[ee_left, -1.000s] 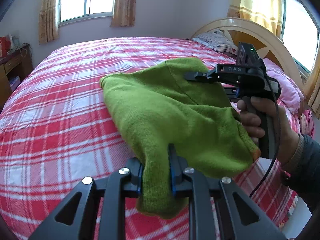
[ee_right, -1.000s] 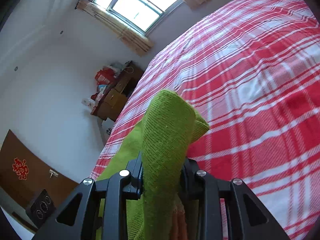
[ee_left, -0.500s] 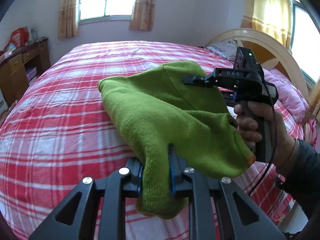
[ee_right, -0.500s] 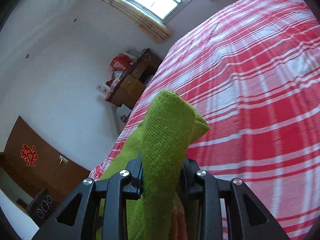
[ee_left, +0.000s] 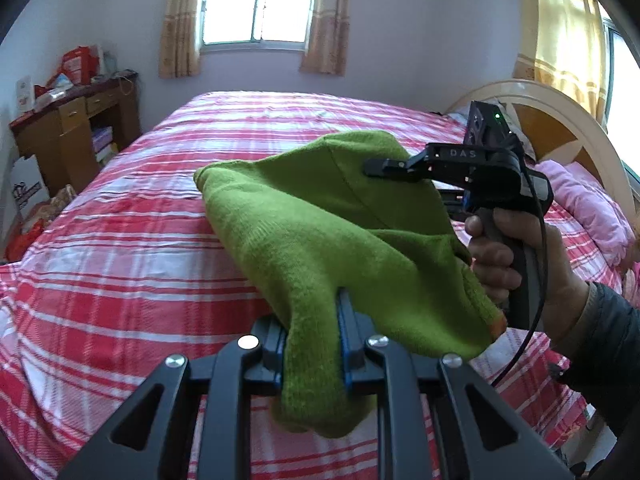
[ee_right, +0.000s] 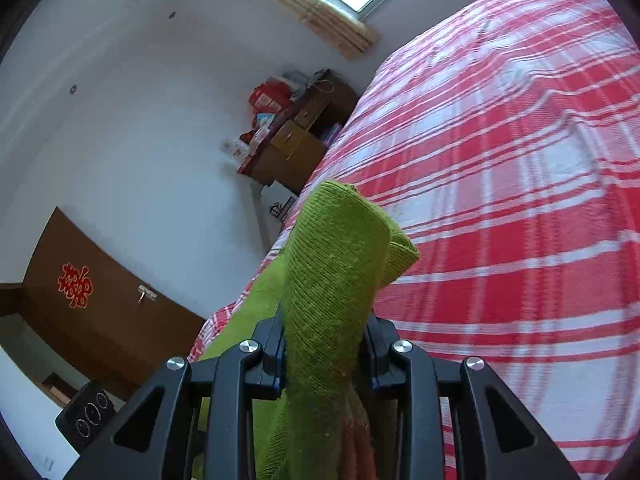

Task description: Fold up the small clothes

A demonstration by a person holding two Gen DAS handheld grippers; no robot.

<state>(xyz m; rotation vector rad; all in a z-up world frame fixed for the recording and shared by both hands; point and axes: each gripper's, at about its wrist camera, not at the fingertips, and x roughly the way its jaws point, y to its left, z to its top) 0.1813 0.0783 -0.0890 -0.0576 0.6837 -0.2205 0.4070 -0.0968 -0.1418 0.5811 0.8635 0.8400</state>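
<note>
A small green knitted garment (ee_left: 320,232) hangs in the air above the bed, stretched between both grippers. My left gripper (ee_left: 314,344) is shut on one bunched edge of it, with cloth spilling below the jaws. In the left wrist view my right gripper (ee_left: 372,168), held by a hand (ee_left: 500,256) at the right, clamps the far side of the cloth. The right wrist view shows the right gripper (ee_right: 326,344) shut on a thick green fold (ee_right: 336,264) that hides its fingertips. An orange trim (ee_left: 498,326) shows at one hem corner.
A bed with a red and white plaid sheet (ee_left: 140,240) lies below. A curved headboard (ee_left: 560,120) and pink pillow (ee_left: 588,204) sit at the right. A cluttered wooden desk (ee_left: 68,128) stands by the left wall, under a window (ee_left: 256,0). A brown door (ee_right: 88,300) is behind.
Both grippers have swung sideways across the room with the green garment still held between them; the desk and window have come further into view. Neither grip has altered.
</note>
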